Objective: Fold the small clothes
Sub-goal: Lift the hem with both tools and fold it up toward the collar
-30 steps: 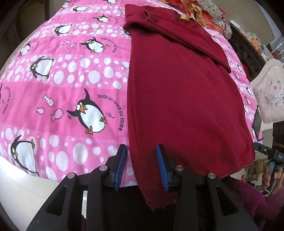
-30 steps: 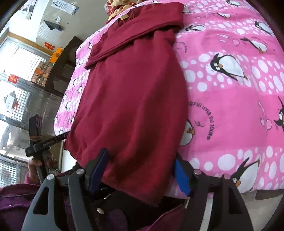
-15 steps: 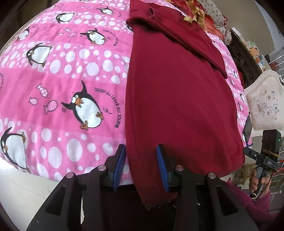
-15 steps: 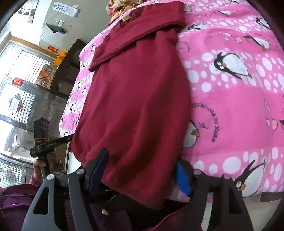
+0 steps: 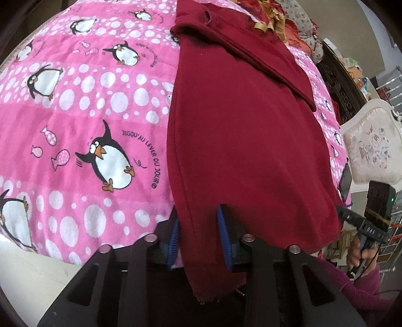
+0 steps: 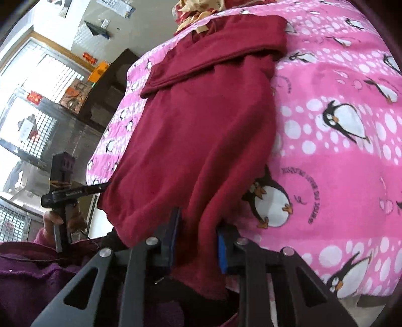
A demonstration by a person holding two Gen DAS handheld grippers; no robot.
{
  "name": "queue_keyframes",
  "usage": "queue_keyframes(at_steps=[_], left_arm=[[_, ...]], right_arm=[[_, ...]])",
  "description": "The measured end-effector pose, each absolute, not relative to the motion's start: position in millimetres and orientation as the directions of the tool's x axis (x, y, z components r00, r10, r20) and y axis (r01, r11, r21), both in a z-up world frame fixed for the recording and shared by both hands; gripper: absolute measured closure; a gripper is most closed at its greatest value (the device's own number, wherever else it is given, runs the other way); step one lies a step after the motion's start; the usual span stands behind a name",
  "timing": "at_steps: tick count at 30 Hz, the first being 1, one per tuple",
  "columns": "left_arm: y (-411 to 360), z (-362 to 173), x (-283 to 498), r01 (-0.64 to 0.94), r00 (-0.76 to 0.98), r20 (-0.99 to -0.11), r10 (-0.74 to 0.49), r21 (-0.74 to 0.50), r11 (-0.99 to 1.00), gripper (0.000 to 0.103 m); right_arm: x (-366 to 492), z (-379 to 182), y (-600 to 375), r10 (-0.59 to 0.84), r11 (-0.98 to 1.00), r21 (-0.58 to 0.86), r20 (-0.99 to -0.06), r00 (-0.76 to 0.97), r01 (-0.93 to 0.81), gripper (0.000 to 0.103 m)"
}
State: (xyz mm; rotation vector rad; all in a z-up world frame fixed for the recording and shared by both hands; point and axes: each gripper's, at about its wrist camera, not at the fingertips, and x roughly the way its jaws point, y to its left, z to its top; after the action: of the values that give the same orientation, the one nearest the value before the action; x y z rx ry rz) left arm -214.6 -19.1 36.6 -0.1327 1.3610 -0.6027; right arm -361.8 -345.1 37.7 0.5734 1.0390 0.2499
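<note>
Progress, judged from how things are lying: the dark red garment [image 5: 246,130] is sitting lengthwise on the pink penguin blanket [image 5: 75,105], w/ one sleeve or side panel already lying folded diagonally across its far part. So the side folds are looking done or near done; the lengthwise fold, near hem up toward the far end, is looking like what's left.

Left side: blanket is running bare from its left edge to the garment's left edge, so plenty of open room there. The left gripper [image 5: 199,239] is sitting at the blanket's near edge, blue pads [image 5: 173,239] straddling the garment's near-left hem corner. Jaws are partly open; a gap is showing betw. the right pad and the cloth, so it isn't clamping yet, as far as I can tell. A frayed bit of hem is hanging over the near edge below the pads.

Middle: garment body is lying mostly flat, slight rumpling near the hem.

Right side: the right gripper [image 6: 198,241] is straddling the other near hem corner, cloth draping down betw. its pads. Pads are looking close to the cloth both sides, but can't tell if it's actually pinching. Further right, bare blanket again toward its right edge. Far end is tighter: a pile of other fabrics [image 5: 273,17] is sitting just past the garment, so the fold should be landing short of that.
</note>
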Motion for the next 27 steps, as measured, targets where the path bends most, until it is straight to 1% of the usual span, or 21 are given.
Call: queue_keyframes(at_steps=[1,2,3,7,8,9,12,17,21,27], left_arm=[[-20.3,34.2,-213.4,0.314,0.079,-0.877,-0.474,-0.430,0.847,0.095],[-21.9,32.7,-213.2,0.309,0.074,-0.878,-0.473,-0.431,0.848,0.095],[-22.0,32.2,-213.0,0.309,0.074,-0.878,-0.473,-0.431,0.848,0.095],[-21.4,32.9,-212.7,0.318,0.069,-0.877,-0.476,-0.433,0.843,0.095],[-20.6,34.0,-211.8,0.320,0.068,-0.875,-0.479,-0.436,0.841,0.097],[-20.3,36.6,-210.7,0.321,0.068,-0.869,-0.490,-0.446,0.835,0.103],[-18.2,53.4,-204.5,0.340,0.112,-0.847,-0.520,-0.459,0.821,0.103],[-11.0,91.0,-185.0,0.362,0.226,-0.778,-0.586,-0.491,0.792,0.103],[-12.3,102.1,-159.4,0.345,0.282,-0.757,-0.589,-0.493,0.799,0.103],[-29.7,122.5,-127.9,0.369,0.353,-0.725,-0.591,-0.473,0.800,0.103]], right_arm=[[-359.2,33.8,-344.0,0.460,0.829,0.555,-0.746,0.482,0.068,0.074],[-359.0,30.6,-344.0,0.462,0.829,0.555,-0.751,0.472,0.071,0.070],[-358.3,26.9,-344.0,0.467,0.825,0.560,-0.753,0.463,0.078,0.062],[-356.4,21.6,-342.9,0.483,0.812,0.577,-0.744,0.462,0.081,0.061],[-355.3,22.0,-341.8,0.481,0.817,0.573,-0.746,0.460,0.074,0.067],[-354.7,23.8,-341.5,0.481,0.820,0.569,-0.744,0.464,0.062,0.076],[-352.1,35.8,-341.2,0.490,0.816,0.578,-0.717,0.496,0.029,0.083],[-339.1,57.7,-347.9,0.508,0.792,0.610,-0.656,0.558,-0.005,0.085],[-321.0,75.1,-356.1,0.506,0.780,0.626,-0.612,0.607,-0.019,0.085],[-290.5,98.1,-371.5,0.454,0.789,0.614,-0.575,0.681,-0.007,0.085]])
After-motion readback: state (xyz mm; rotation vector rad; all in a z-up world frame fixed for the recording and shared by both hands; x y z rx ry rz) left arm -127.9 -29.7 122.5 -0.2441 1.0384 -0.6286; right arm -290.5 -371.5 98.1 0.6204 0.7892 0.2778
